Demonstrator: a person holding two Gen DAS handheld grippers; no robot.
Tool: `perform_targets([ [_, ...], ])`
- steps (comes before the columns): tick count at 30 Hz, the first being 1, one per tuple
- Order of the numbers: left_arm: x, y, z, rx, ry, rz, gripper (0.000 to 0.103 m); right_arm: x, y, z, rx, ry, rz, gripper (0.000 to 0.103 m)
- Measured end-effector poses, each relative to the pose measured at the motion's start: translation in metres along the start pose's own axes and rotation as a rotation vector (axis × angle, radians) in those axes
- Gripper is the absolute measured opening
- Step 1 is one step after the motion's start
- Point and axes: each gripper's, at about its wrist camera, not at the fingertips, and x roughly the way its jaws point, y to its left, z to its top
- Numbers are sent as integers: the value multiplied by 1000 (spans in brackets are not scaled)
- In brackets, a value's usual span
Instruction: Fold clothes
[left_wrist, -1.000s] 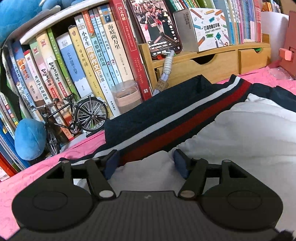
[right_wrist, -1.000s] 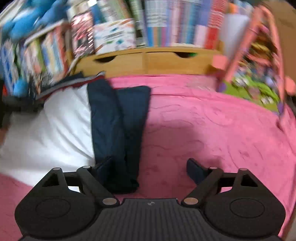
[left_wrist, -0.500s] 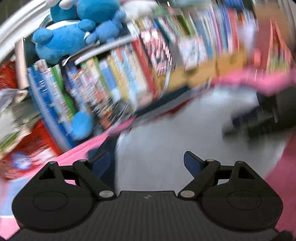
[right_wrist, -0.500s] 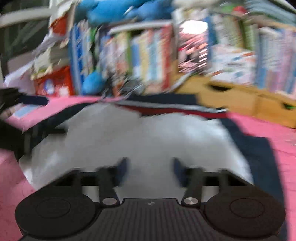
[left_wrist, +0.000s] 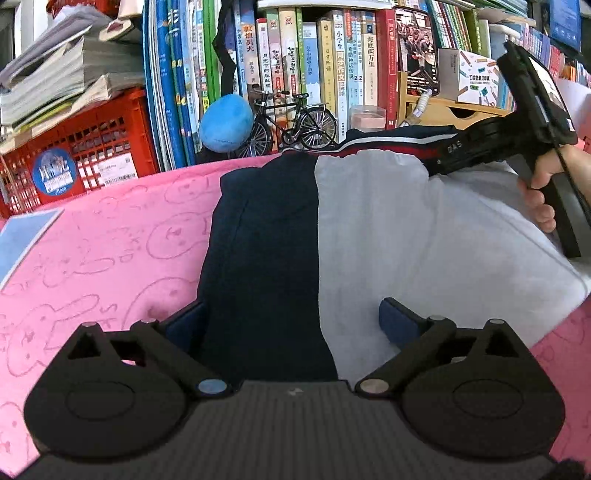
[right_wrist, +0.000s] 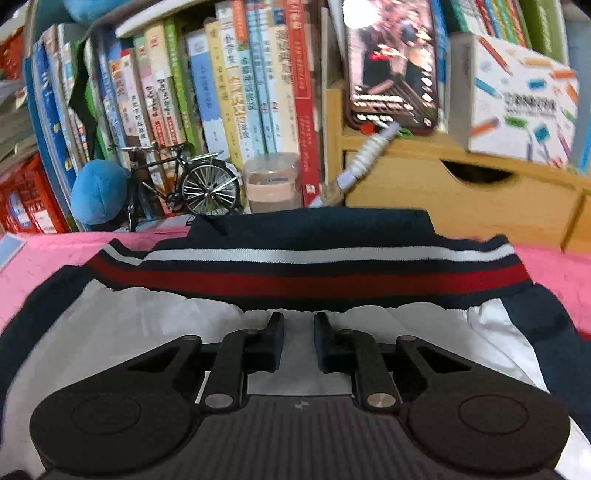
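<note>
My left claw (left_wrist: 291, 317) is spreading wide, gripping nothing, over the navy sleeve (left_wrist: 264, 236) of the white jacket (right_wrist: 155, 325), while my right claw (right_wrist: 298, 334) is closing just before its striped hem (right_wrist: 303, 275).

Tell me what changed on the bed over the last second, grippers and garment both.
The left gripper swung from the striped hem to the navy sleeve, jaws opening astride it. The right gripper left the other sleeve for the hem, jaws closing over white fabric. The garment, books and toy bicycle stayed put.
</note>
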Motion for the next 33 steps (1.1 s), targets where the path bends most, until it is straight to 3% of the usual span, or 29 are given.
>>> perform_targets([
  [2, 0, 0, -3, 5, -3, 6, 101, -5, 6, -2, -13, 3, -20, 23],
  [4, 2, 3, -3, -7, 1, 0, 102, -17, 13, -2, -11, 22, -37, 39],
  [6, 3, 4, -3, -14, 4, -2, 103, -48, 24, -16, -29, -26, 8, 78],
  [7, 3, 4, -3, -15, 5, -2, 103, -64, 29, -24, -41, -57, 38, 83],
  [11, 3, 2, -3, -11, 4, 14, 103, -109, 57, -68, -206, -106, 140, 90],
  [14, 3, 0, -3, 1, 0, 24, 103, -111, 63, -100, -311, -63, 71, 91],
  [17, 3, -1, -3, 5, -3, 31, 103, -118, 14, -110, -169, -42, 55, 95],
  [18, 3, -1, -3, 6, -3, 32, 103, -124, -8, -112, -128, -54, 33, 93],
  [21, 3, -2, -4, 17, -8, 43, 103, -141, -50, -118, -167, -91, 91, 61],
  [22, 3, -3, -4, 23, -10, 50, 103, -146, -55, -119, -190, -94, 102, 61],
  [23, 3, -5, -4, 34, -14, 61, 103, -149, -58, -119, -202, -99, 97, 64],
  [24, 3, -7, -4, 45, -19, 72, 103, -149, -59, -120, -199, -100, 47, 90],
  [25, 2, -9, -4, 57, -23, 85, 103, -146, -60, -121, -189, -98, -28, 103],
  [29, 1, -14, -6, 92, -38, 142, 103, -141, -101, -122, 18, -95, -110, 101],
  [31, -1, -19, -8, 132, -49, 233, 103, -138, -123, -120, 102, -86, -138, 99],
  [33, -7, -26, -13, 210, -72, 371, 103, -137, -128, -116, 49, -72, -244, 100],
])
